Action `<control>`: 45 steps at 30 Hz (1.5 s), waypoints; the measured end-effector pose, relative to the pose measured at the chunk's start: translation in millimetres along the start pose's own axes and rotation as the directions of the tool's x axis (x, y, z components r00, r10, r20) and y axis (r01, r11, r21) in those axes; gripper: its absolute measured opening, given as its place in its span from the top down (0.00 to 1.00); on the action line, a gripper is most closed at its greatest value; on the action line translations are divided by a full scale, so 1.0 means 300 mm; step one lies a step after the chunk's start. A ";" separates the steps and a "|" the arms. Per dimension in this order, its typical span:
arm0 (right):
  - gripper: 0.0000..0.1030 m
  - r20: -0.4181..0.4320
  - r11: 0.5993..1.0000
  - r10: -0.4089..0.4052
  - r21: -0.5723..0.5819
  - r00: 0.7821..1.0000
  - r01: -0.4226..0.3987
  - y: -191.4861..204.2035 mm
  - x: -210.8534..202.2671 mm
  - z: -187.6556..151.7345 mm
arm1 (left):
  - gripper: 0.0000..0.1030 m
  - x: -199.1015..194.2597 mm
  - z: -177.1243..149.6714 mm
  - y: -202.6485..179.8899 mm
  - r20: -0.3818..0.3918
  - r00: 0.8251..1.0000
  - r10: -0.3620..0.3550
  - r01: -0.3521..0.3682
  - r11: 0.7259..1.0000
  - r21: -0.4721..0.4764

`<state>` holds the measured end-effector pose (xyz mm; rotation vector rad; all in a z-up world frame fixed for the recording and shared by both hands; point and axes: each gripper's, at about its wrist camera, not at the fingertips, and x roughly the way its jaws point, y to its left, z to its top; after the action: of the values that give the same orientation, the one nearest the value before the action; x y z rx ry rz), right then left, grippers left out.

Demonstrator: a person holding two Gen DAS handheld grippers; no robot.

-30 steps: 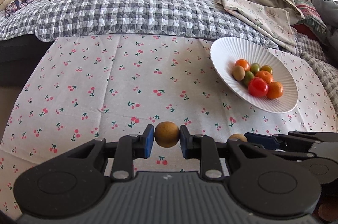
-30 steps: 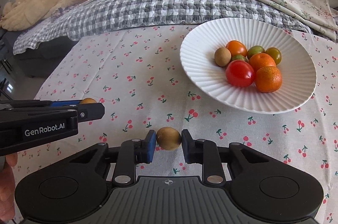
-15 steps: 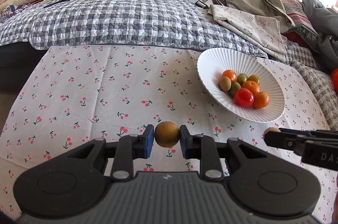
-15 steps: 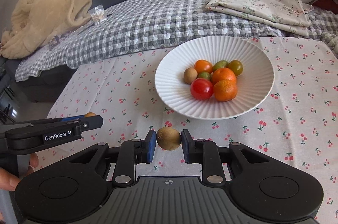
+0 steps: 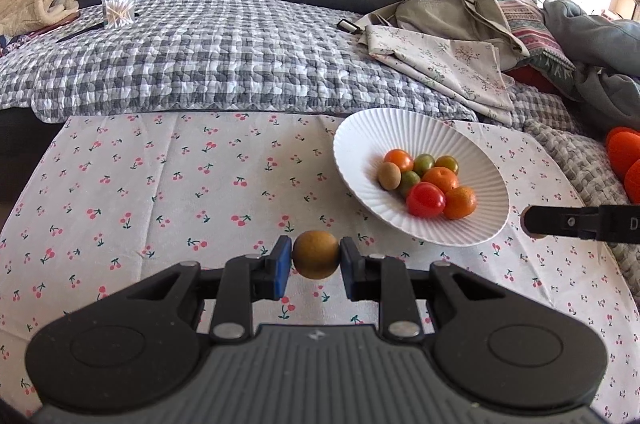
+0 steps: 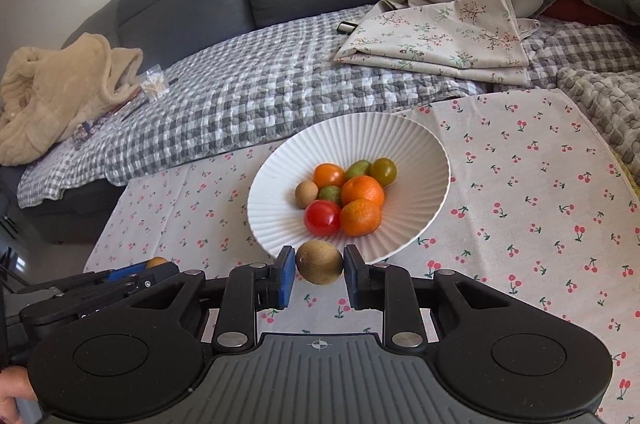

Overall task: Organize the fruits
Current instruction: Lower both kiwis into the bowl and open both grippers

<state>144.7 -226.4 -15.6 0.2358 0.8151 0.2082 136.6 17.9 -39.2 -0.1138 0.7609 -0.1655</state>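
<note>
The left gripper [image 5: 316,260] pointed down at a slant toward the counter [image 5: 160,192], which was covered by a cherry-print cloth, and it stood to the left of the white ribbed plate [image 5: 360,144] and nearer the camera than it. Its fingers [image 5: 282,266] were closed tight on a round golden-brown fruit [image 5: 316,259], one blue pad pressed to each side, so the fruit hung clear of the cloth. The right gripper [image 6: 319,262] pointed downward at much the same slant, with its tips at the near rim of the plate [image 6: 420,152]. Its fingers [image 6: 285,276] were likewise clamped on a fuzzy brown kiwi [image 6: 319,261], which in the right wrist view overlapped the plate's near edge; whether it was above the rim or just short of it could not be told. In the left wrist view only a black finger [image 5: 560,222] of the right gripper reached in from the right edge, just right of the plate and level with its near rim. In the right wrist view the left gripper [image 6: 156,264] lay low to the left of the plate, the golden fruit [image 6: 157,261] peeping between its tips, and part of a hand [image 6: 12,398] showed at the bottom left corner. On the plate sat a small pile: a red tomato [image 6: 322,218], two oranges [image 6: 360,218], an orange tomato [image 6: 328,175], several green ones [image 6: 383,171] and a second small kiwi [image 6: 306,194] on the pile's left side.
</note>
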 end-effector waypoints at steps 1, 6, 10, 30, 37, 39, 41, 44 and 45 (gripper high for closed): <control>0.76 0.001 1.000 -0.003 0.006 1.000 0.003 -0.006 0.000 0.003 | 0.77 0.001 0.000 -0.006 0.003 1.000 -0.003 0.003 1.000 0.004; 0.76 0.009 0.999 -0.018 0.027 1.000 0.017 -0.033 -0.008 0.013 | 0.77 0.009 0.008 -0.043 0.017 1.000 -0.019 0.018 0.999 0.033; 0.76 0.012 0.999 -0.028 0.034 1.000 0.028 -0.045 -0.006 0.018 | 0.77 0.017 0.019 -0.085 0.028 0.999 -0.031 0.030 0.998 0.058; 0.76 0.030 0.992 -0.117 0.042 0.993 0.116 -0.173 0.083 0.088 | 0.77 0.183 0.125 -0.247 0.048 0.998 -0.028 0.019 0.986 0.163; 0.76 0.014 0.990 -0.142 0.028 0.990 0.141 -0.197 0.155 0.092 | 0.77 0.257 0.139 -0.224 0.027 0.999 -0.018 0.013 0.986 0.168; 0.76 0.009 0.991 -0.131 0.025 0.991 0.130 -0.194 0.180 0.093 | 0.76 0.270 0.140 -0.216 0.024 0.999 -0.028 0.024 0.986 0.165; 0.76 0.006 0.992 -0.126 0.017 0.992 0.126 -0.185 0.205 0.094 | 0.76 0.285 0.137 -0.216 0.020 0.999 -0.038 0.034 0.984 0.174; 0.76 0.002 0.993 -0.118 0.001 0.993 0.118 -0.170 0.240 0.093 | 0.76 0.305 0.128 -0.229 0.011 0.999 -0.043 0.040 0.980 0.196; 0.76 -0.003 0.994 -0.110 0.001 0.994 0.110 -0.168 0.249 0.091 | 0.74 0.307 0.125 -0.233 0.012 0.999 -0.049 0.045 0.979 0.201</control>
<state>219.5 -257.4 -63.7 0.1909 0.8286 0.1041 220.8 -66.4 -63.2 0.0584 0.7206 -0.2850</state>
